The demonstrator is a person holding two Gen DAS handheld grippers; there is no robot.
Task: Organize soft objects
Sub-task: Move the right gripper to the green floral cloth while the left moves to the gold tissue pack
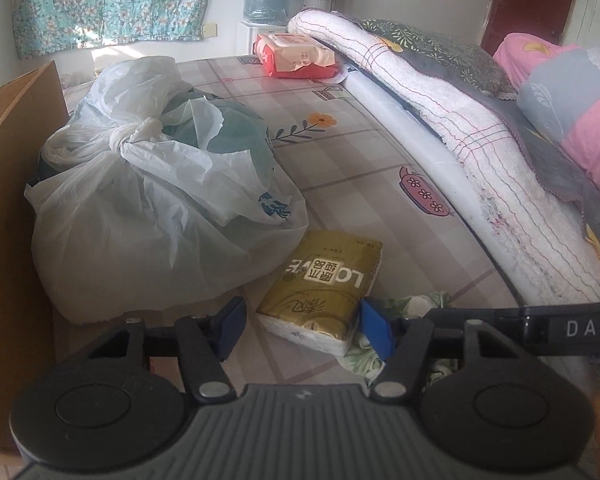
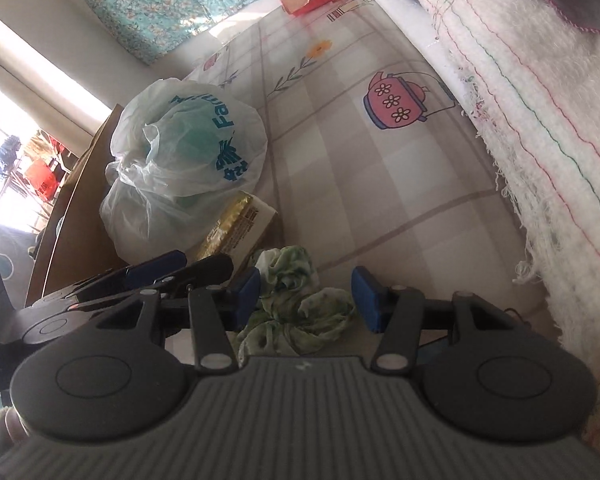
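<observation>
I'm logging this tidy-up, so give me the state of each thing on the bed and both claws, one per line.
left claw: open, straddling the near end of the tissue pack.
right claw: open, around the cloth, not clamped.
gold tissue pack: lying flat, wrapper sealed.
green cloth: crumpled in a heap.
white plastic bag: knotted shut, bulging.
red tissue pack: wrapper looks torn open.
white quilt: rolled back along the mattress.

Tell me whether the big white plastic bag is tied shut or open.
Tied shut. The white plastic bag has its handles twisted into a knot at the top, seen in the left wrist view, with teal contents showing through the plastic.
</observation>
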